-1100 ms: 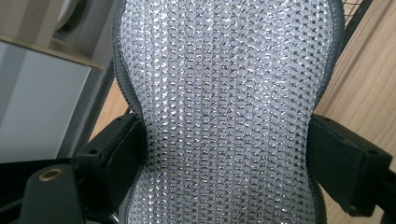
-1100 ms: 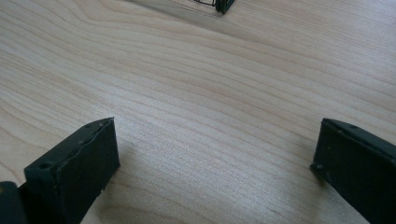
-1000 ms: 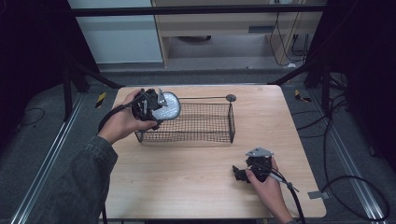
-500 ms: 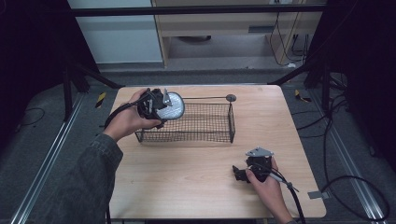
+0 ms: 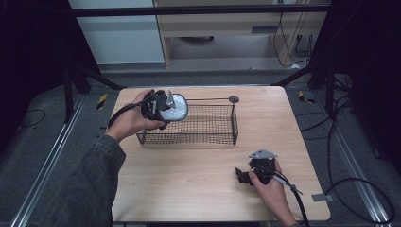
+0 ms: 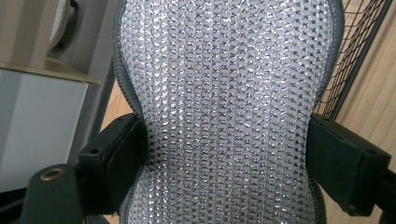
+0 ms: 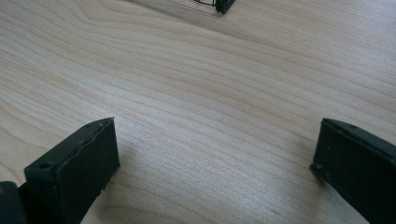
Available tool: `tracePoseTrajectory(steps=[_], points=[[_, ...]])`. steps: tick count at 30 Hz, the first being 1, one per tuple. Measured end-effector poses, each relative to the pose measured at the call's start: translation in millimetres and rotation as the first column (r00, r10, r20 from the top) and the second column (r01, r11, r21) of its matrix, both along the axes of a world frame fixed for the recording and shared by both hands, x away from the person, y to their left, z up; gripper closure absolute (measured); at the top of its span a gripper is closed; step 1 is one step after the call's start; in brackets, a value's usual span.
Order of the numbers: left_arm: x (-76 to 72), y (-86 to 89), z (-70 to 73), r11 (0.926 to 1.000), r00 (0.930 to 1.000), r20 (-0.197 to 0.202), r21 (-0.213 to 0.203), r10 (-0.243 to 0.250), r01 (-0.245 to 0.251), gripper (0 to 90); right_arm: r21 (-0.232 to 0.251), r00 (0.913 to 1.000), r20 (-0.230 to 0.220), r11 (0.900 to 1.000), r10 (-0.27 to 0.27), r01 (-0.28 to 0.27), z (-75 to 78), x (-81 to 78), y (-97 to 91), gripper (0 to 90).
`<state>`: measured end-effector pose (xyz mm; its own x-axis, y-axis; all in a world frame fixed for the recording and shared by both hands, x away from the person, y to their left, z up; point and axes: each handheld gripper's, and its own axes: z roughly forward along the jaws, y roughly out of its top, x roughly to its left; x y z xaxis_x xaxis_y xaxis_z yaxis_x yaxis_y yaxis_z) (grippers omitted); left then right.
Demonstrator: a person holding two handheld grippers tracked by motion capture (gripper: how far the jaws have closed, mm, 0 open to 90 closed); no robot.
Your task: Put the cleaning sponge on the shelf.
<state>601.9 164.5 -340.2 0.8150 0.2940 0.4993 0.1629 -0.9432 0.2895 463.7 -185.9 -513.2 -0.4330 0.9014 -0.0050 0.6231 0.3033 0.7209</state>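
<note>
A silvery, sparkly mesh pad with a grey edge [image 6: 229, 107] is squeezed at its waist between the two black jaws of my left gripper [image 6: 229, 168]. From above, that gripper [image 5: 163, 108] hangs over the left end of a black wire basket [image 5: 208, 137] with the silvery pad [image 5: 173, 108] facing the basket. My right gripper [image 5: 242, 176] rests low on the wooden table near the front right, held by a hand. Its jaws [image 7: 215, 163] stand wide apart over bare wood with nothing between them.
The wire basket sits mid-table and a thin rod with a round black knob [image 5: 233, 99] runs along its far rim. A corner of the basket [image 7: 224, 5] peeks in at the top of the right gripper view. Cables [image 5: 331, 189] trail off the table's right edge.
My left gripper has shifted a little to the right with the silvery pad, further over the basket's left end. The right gripper has stayed put.
</note>
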Motion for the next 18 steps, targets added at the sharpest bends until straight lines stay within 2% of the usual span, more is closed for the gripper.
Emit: tracePoseTrajectory(steps=[8, 18], points=[[1.1, 1.9, -3.0, 1.0, 1.0, -0.004, 0.009, -0.001, 0.001, 14.9, 0.002, 1.0, 0.0, 1.0, -0.001, 0.001, 0.0, 0.0, 0.1, 0.4], [11.3, 2.6, -13.6, 0.9999, 0.9997, -0.019, 0.012, 0.012, -0.012, 14.6, 0.002, 1.0, 0.0, 1.0, -0.001, 0.001, 0.0, 0.0, 0.1, 0.4]])
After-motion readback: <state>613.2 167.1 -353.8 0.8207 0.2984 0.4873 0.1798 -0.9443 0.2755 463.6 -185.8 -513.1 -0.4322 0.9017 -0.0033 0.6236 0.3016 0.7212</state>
